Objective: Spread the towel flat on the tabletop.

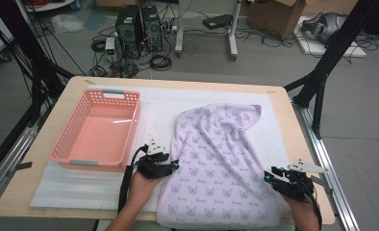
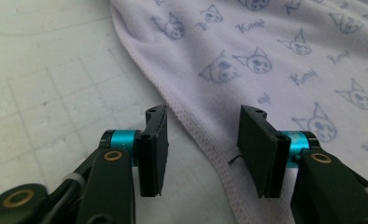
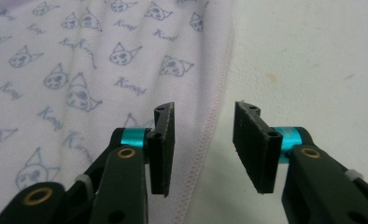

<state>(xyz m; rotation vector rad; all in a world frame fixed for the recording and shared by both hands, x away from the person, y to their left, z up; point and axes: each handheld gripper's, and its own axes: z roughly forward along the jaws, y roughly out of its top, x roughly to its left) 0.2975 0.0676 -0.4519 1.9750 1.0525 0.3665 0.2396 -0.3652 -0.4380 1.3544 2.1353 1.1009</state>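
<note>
A wooden table carries a white mat, pink basket and printed cloth.

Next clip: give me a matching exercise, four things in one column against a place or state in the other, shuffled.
Things:
1. basket
2. cloth
3. left gripper
4. right gripper

Places or states:
A. open at the cloth's right hem
B. pink, on the table's left side
C. open at the cloth's left hem
D. pale purple with cat faces, spread flat

Pairs: 1-B, 2-D, 3-C, 4-A
</note>
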